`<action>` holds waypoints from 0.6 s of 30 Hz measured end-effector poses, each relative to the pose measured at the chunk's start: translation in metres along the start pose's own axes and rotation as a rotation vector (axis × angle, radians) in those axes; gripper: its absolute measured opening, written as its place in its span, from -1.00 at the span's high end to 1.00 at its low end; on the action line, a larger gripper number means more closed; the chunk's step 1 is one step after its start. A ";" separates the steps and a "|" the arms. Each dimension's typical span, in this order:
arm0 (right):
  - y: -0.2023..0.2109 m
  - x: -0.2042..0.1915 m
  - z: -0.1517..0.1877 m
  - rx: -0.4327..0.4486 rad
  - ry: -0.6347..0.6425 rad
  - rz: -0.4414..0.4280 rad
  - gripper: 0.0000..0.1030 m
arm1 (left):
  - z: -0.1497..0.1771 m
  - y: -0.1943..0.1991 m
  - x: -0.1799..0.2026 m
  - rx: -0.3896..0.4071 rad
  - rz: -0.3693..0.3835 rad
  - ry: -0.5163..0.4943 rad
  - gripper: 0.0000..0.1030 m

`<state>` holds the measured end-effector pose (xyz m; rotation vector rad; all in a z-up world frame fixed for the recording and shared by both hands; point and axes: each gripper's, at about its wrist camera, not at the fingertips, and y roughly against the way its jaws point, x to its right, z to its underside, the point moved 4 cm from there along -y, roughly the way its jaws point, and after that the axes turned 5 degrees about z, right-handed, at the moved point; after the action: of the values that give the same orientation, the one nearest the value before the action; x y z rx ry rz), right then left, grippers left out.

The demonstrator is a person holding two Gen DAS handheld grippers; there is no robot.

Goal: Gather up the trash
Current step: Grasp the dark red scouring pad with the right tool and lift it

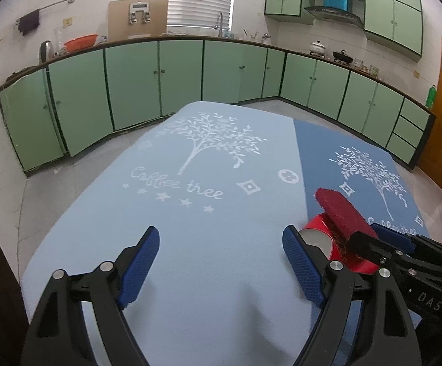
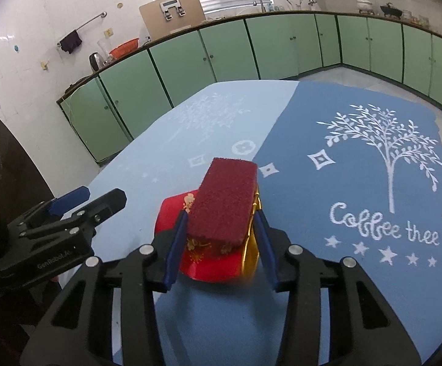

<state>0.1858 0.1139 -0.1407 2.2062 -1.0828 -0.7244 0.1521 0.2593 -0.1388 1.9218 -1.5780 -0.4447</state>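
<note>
In the right wrist view the right tongs (image 2: 221, 238) pinch a dark red scouring sponge (image 2: 224, 199) at lower centre, their blue pads pressed against its two long sides. Under the sponge sits a red cup (image 2: 202, 262) with gold print — whether sponge and cup touch cannot be told. The cup rests on the table (image 2: 129, 177), covered in a light and dark blue cloth. The left tongs (image 1: 221, 262) stand spread wide at the bottom of the left wrist view, with nothing between them, just beside the cup — the sponge shows at their lower right.
</note>
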 end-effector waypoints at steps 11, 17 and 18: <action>0.005 0.005 -0.002 0.010 0.031 -0.001 0.29 | 0.001 -0.002 0.016 -0.008 0.019 -0.020 -0.58; 0.018 0.008 -0.004 0.038 0.032 -0.023 0.29 | 0.002 -0.002 0.017 -0.012 0.021 -0.016 -0.58; 0.021 0.009 -0.004 0.045 0.028 -0.028 0.29 | 0.002 -0.003 0.018 -0.012 0.022 -0.017 -0.58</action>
<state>0.1825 0.0963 -0.1256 2.2671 -1.0665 -0.6845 0.1570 0.2420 -0.1400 1.8947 -1.6018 -0.4614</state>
